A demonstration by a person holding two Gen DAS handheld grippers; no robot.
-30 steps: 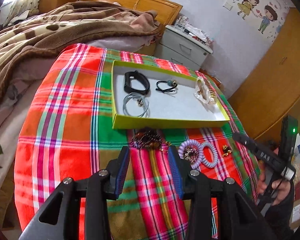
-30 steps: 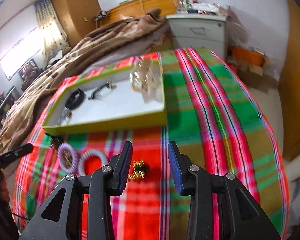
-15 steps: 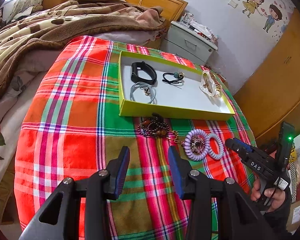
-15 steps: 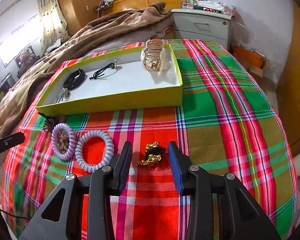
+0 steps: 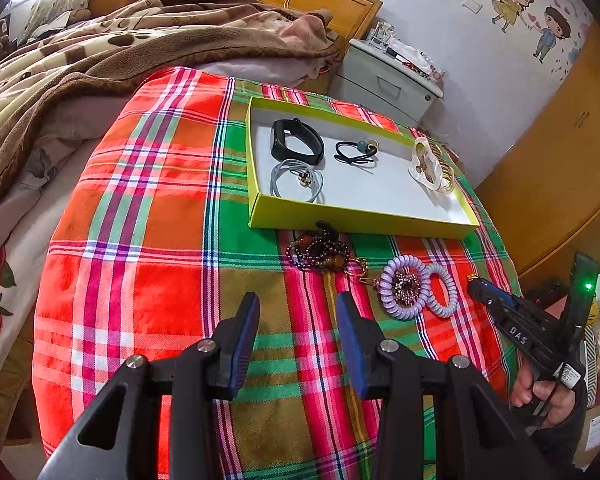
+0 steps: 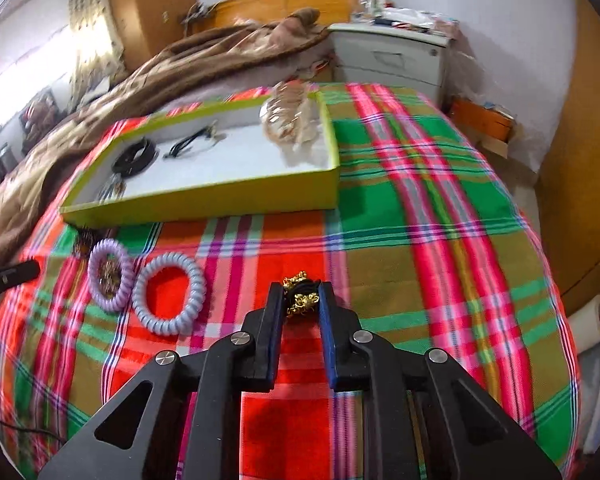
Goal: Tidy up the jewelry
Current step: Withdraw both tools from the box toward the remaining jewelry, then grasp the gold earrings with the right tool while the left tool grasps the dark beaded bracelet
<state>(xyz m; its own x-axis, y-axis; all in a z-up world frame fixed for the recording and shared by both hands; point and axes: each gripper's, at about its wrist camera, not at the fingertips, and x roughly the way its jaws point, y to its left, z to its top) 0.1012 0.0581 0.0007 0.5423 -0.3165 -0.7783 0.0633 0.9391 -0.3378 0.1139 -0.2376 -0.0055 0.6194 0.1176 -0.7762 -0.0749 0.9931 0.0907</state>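
Observation:
A yellow-green tray (image 5: pixel 356 222) (image 6: pixel 204 200) on the plaid cloth holds a black band (image 5: pixel 296 144), a grey hair tie (image 5: pixel 296 178), a black hair tie (image 5: pixel 356 152) and a clear gold clip (image 5: pixel 432 164). In front of it lie dark beads (image 5: pixel 320 252) and two lilac coil ties (image 5: pixel 404 286) (image 6: pixel 168 298). My left gripper (image 5: pixel 296 312) is open and empty above the cloth. My right gripper (image 6: pixel 300 298) is shut on a gold and black ornament (image 6: pixel 302 300), and it shows at the right of the left wrist view (image 5: pixel 476 286).
The round table wears a red and green plaid cloth (image 5: pixel 160 240). A bed with a brown blanket (image 5: pixel 100 52) lies behind on the left. A grey nightstand (image 5: pixel 384 80) and wooden cabinets (image 5: pixel 560 152) stand at the back right.
My right gripper has moved forward around the gold and black ornament and closed on it. My left gripper has drawn back from the beads and stayed open.

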